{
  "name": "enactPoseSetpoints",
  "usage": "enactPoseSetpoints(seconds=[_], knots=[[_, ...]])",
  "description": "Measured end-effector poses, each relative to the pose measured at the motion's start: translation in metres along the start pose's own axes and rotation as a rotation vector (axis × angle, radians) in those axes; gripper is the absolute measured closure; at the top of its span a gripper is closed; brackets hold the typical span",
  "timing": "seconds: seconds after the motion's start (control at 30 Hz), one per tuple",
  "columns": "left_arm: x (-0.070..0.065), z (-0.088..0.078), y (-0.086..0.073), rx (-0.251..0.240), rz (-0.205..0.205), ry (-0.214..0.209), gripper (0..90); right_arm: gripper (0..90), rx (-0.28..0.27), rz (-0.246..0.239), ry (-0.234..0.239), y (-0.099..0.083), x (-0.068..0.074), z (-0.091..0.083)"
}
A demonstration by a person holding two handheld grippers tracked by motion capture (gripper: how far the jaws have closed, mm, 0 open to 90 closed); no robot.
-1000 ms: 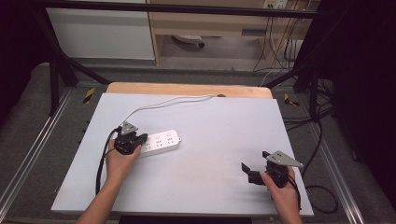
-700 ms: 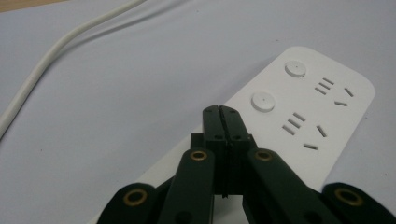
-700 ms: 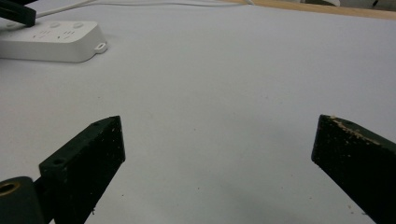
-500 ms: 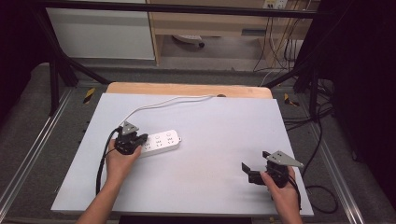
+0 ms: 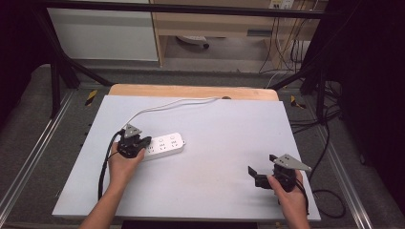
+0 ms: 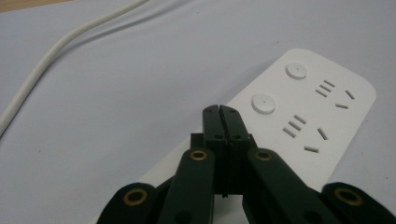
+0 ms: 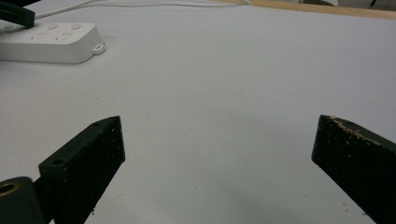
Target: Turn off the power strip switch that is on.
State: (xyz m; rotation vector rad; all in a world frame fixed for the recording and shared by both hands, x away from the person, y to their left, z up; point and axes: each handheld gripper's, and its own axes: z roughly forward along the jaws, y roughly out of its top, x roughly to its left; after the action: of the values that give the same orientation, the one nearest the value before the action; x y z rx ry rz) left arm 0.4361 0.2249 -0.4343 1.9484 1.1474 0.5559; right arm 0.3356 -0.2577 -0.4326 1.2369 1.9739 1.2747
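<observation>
A white power strip (image 5: pixel 165 145) lies left of centre on the white table top; its sockets and round buttons show close up as the power strip (image 6: pixel 308 116) in the left gripper view. My left gripper (image 5: pixel 143 141) hovers over the strip's left end. In the left gripper view my left gripper (image 6: pixel 219 110) has its jaws pressed together with nothing between them. My right gripper (image 5: pixel 255 174) rests near the front right of the table, and my right gripper (image 7: pixel 219 144) stands wide open over bare surface. The strip (image 7: pixel 51 42) lies far off in that view.
The strip's white cable (image 5: pixel 167 104) curves back to the wooden table edge (image 5: pixel 191 90) at the far side. Black frame bars and loose cables surround the table (image 5: pixel 215 143). Bare white surface stretches between the two grippers.
</observation>
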Motion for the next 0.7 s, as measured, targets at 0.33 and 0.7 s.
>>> enactPoseSetpoints(seconds=[0.33,0.7], knots=[[0.0005,0.0000,0.0000,0.001,-0.007,-0.004,90.0,3.1,0.004,-0.007,0.001,-0.0001,0.0012,0.0011],[0.0010,-0.0004,0.0004,0.008,0.006,-0.004,90.0,3.1,0.003,-0.006,-0.003,0.0001,0.0011,0.0003]])
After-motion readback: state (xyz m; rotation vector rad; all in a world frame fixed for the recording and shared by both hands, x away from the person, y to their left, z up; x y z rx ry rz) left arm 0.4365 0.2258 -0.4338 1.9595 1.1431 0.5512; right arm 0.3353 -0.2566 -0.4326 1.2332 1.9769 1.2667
